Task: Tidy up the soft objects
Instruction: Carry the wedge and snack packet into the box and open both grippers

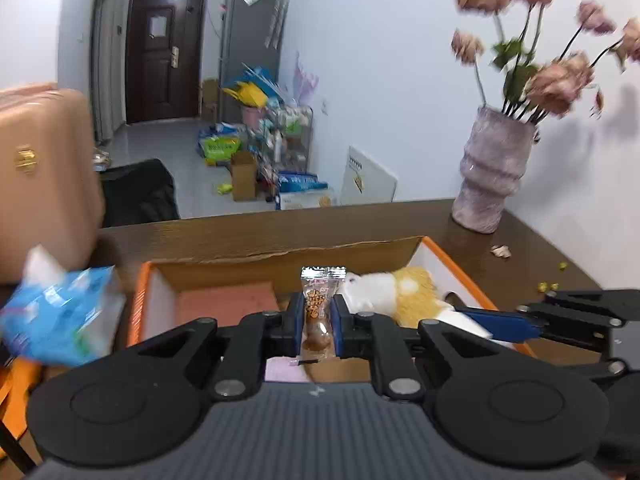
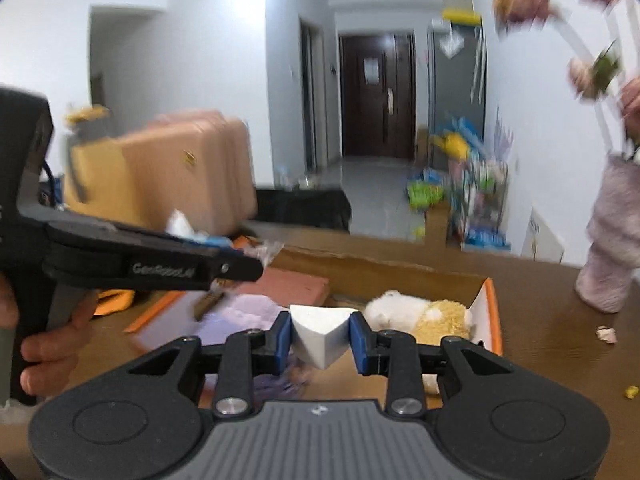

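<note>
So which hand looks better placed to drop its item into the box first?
Probably left. Its tongs hold the snack packet over the box's open middle; the right tongs hold the white wedge nearer the plush toy.

A cardboard box (image 1: 280, 258) sits on the bench (image 1: 360, 216); a plush toy (image 1: 404, 292) lies in its right end, a vase (image 1: 490, 172) behind-right.

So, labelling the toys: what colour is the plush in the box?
White and yellow plush, clearest in the right wrist view.
</note>
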`<state>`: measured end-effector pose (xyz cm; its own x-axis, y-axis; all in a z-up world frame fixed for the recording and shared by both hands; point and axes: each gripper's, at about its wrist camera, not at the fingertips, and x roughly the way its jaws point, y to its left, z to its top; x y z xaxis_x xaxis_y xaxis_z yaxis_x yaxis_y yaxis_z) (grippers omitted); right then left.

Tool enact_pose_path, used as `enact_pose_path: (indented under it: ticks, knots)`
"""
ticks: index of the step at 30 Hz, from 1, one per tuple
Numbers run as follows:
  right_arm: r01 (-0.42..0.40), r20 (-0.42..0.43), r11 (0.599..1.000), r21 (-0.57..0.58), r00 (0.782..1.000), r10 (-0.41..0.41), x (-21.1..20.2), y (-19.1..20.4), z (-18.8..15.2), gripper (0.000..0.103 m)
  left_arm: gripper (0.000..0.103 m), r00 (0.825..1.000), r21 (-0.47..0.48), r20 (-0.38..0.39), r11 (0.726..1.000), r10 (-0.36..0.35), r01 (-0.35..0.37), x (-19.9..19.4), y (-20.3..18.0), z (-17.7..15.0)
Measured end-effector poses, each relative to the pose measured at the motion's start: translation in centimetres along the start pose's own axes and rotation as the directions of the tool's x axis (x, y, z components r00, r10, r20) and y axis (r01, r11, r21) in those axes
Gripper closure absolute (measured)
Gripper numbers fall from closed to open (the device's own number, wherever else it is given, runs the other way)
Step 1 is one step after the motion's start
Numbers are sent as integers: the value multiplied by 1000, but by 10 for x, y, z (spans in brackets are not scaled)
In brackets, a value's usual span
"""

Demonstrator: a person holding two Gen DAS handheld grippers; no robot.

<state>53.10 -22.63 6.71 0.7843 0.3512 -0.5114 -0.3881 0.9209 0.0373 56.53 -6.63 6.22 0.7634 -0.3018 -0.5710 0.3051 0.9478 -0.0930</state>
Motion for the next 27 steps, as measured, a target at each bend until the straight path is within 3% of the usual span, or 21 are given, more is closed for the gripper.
enact_pose_path:
  ticks: [5, 7, 8, 12, 17, 21, 27]
  knots:
    - [-55, -155, 998, 24, 986, 58, 77, -7, 15, 72, 88, 995, 25, -75, 998, 58, -56, 70, 7, 10]
    - [-16, -177, 1000, -17, 984, 13, 95, -1, 15, 66, 79, 994, 24, -105, 999, 33, -31, 88, 11, 13]
    - [-1, -178, 1000, -21, 984, -2, 101, 1, 14, 66, 66, 993, 18, -112, 999, 35, -33, 93, 13, 13]
    - [-16, -169, 1000, 9, 986, 17, 107, -3, 14, 64, 60, 995, 47, -87, 998, 54, -50, 92, 15, 10]
    - [11, -149, 1000, 25, 989, -7, 92, -11, 20, 58, 49, 995, 33, -61, 996, 81, -79, 67, 19, 14]
    - [44, -121, 998, 33, 992, -40, 58, -15, 31, 55, 43, 994, 36, -24, 994, 104, -103, 25, 18, 22]
    - [94, -10, 994, 46, 996, -94, -29, -20, 43, 24, 27, 988, 16, 84, 991, 127, -129, -70, 13, 13]
